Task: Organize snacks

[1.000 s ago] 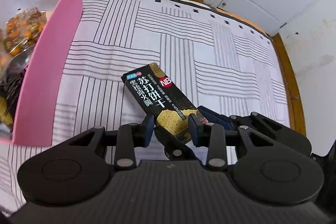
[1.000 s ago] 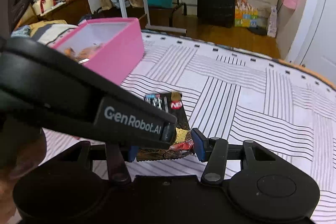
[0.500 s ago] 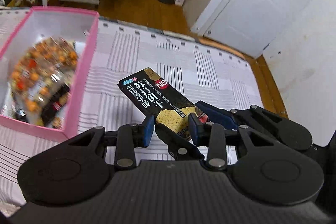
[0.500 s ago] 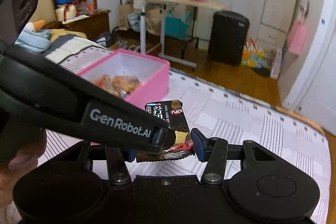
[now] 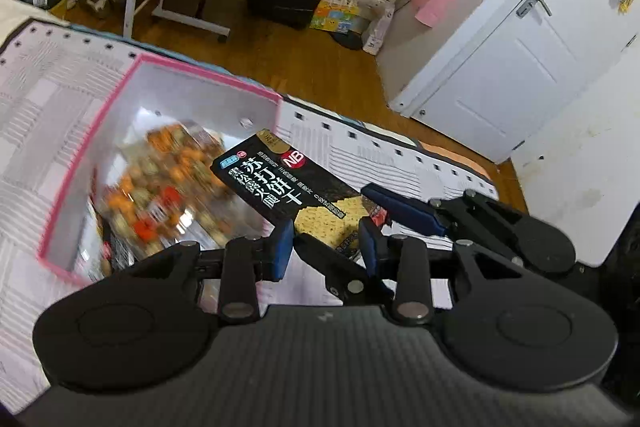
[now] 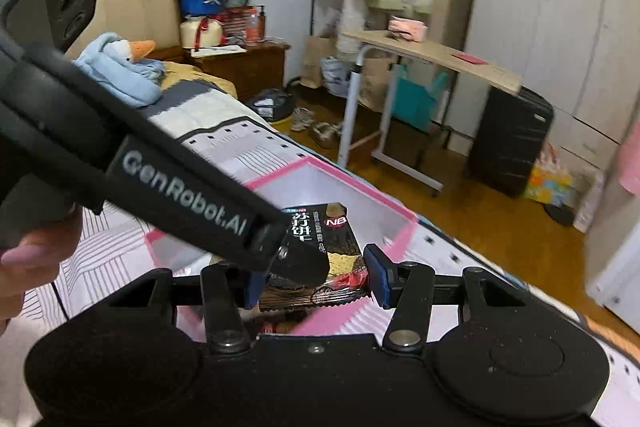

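Both grippers, left point(image 5: 326, 241) and right point(image 6: 316, 277), clamp cracker pkt point(image 5: 280, 183), held over pink box point(image 5: 208, 77) beyond fingertips. Nut bag point(image 5: 168, 187) already in. Left: drop pkt.

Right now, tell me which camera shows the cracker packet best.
The left wrist view: the cracker packet shows most of its printed face, tilted over the pink box. In the right wrist view the packet is partly hidden behind the left gripper, with only its top label and lower end showing.
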Motion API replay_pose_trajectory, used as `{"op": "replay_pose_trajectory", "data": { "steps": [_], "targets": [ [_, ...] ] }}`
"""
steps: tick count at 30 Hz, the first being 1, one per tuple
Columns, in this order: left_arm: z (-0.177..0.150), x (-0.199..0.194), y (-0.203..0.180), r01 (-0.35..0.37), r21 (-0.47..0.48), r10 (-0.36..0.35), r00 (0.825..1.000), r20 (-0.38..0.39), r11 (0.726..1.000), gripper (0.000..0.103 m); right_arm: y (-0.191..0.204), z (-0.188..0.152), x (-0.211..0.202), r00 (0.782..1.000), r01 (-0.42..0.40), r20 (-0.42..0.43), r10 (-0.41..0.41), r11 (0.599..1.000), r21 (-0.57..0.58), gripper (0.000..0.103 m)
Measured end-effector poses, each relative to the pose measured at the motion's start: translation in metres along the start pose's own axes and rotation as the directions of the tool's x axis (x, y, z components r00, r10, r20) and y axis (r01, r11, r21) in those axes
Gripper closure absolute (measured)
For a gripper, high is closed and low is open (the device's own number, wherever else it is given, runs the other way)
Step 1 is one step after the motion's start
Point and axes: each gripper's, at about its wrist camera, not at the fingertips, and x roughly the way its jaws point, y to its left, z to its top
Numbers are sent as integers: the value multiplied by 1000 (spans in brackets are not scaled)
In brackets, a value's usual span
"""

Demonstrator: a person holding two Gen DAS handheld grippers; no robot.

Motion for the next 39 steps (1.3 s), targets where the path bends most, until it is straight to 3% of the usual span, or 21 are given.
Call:
{"op": "replay_pose_trajectory", "data": {
  "steps": [4,9,15,17,19,26,35,39],
  "targets": [
    [13,21,22,-55,-37,55,999,-1,998,69,-4,9,40,998,-55,-25,55,998,-24,47],
    [25,52,52,-70,-80,66,997,-50,994,69,-11,10,77,992,-93,-85,93,996,0,47],
    [30,74,55,-136,-41,133,989,-64,990,68,-15,4,102,987,-128,-93,128,992,9,46],
    [29,82,59,-148,-46,145,987,-73,988,64,-17,-2,110,986,-133,-102,134,991,13,45],
    [25,84,63,-154,-56,150,986,-65,986,64,-19,-6,112,989,-108,-97,110,994,29,34],
    [5,60,54,-202,25,201,979,34,979,63,-25,-22,77,992,-115,-45,121,985,126,34],
    [-25,4,28,-221,113,206,970,132,969,62,-22,-51,20,1000,-14,-7,15,981,193,34],
    [-30,-19,6,-207,187,179,971,156,960,62,-22,-44,-15,997,69,-31,-65,988,141,34]
  ]
}}
